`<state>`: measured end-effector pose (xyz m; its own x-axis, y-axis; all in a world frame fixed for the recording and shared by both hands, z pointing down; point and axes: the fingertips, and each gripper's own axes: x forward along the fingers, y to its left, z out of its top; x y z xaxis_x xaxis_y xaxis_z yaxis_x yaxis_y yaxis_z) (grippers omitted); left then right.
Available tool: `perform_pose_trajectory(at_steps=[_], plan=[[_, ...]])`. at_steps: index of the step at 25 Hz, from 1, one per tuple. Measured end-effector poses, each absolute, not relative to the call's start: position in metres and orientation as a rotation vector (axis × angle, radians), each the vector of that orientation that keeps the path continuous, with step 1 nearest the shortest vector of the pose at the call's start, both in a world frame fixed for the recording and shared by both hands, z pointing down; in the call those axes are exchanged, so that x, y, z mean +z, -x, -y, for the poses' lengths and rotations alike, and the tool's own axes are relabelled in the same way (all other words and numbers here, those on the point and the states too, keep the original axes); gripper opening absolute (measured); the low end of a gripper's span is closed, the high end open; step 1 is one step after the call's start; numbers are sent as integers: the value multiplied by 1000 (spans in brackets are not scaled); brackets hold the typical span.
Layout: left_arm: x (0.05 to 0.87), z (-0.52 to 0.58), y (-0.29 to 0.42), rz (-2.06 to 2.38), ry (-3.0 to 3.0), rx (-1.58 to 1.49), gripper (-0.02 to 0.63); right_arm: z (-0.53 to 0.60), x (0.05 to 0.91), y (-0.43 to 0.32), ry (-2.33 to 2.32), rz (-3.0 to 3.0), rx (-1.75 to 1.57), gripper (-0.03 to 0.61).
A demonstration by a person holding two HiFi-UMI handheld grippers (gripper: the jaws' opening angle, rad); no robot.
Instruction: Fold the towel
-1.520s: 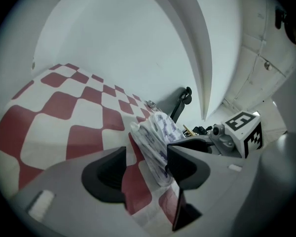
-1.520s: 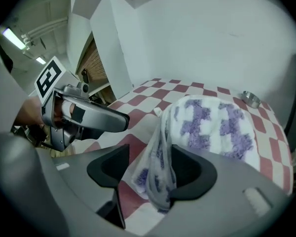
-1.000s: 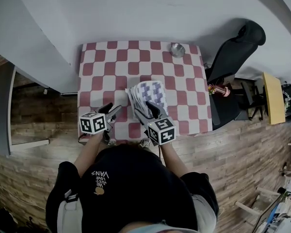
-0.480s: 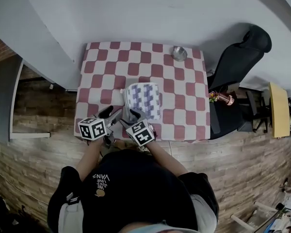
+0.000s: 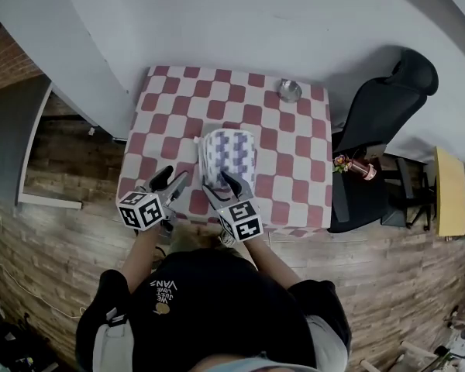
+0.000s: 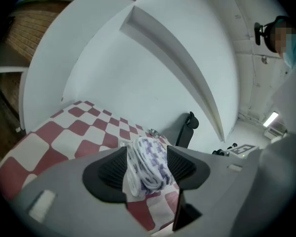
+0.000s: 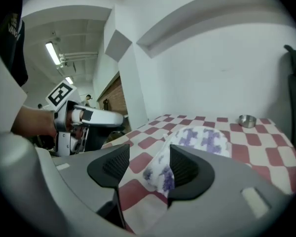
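The towel (image 5: 227,155), white with purple patches, is lying doubled into a thick, narrow stack near the middle of the bench (image 5: 294,178), which is carrying a red-and-white checked cloth; a small metal bowl (image 5: 290,90) is sitting well apart at the far edge. The left hand-held gripper (image 5: 171,181) is hovering just beside the towel's left side with its jaws spread wide, and it is gripping nothing; the stack is only showing beyond the gap. The right hand-held gripper (image 5: 222,186) is reaching over the near end of the towel with its jaws also standing apart. The near corner of the fabric is showing in the gap, close to one pad, but the pads are not pressing on it. Judging by its rounded, sagging layers, the towel is looking soft, light and limp. It will likely drape and slide open rather than hold a crease. Any lift is therefore calling for a hold through all the layers at a near corner or along the near edge, not a pinch of the top ply alone. It is looking neither fragile nor slippery. The only readable writing is showing on the person's black top: "VANS", with smaller lines beside it too small to read.
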<state>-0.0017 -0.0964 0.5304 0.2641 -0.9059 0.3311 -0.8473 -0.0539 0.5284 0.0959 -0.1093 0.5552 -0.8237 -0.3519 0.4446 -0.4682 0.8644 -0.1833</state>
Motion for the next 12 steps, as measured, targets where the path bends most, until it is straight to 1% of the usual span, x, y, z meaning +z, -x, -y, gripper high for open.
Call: perform_pose_trajectory(at_steps=[2, 3, 5, 7, 8, 9, 12], plan=[[519, 95, -2, 1602, -1950, -96, 235, 114, 532, -116, -718, 2670, 389, 250], [513, 94, -4, 1613, -1983, -82, 235, 116, 520, -125, -777, 2683, 368, 235], [500, 91, -9, 1634, -2056, -51, 233, 119, 499, -143, -905, 2679, 295, 169], [487, 81, -14, 1646, -2132, -16, 232, 115, 485, -162, -1024, 2643, 227, 80], [481, 75, -17, 1648, -2171, -1, 221, 110, 480, -170, -1073, 2630, 214, 34], [476, 69, -19, 1651, -2208, 8, 194, 105, 475, -175, -1113, 2625, 212, 6], [466, 53, -22, 1664, -2291, 20, 88, 89, 466, -184, -1203, 2611, 218, 6]])
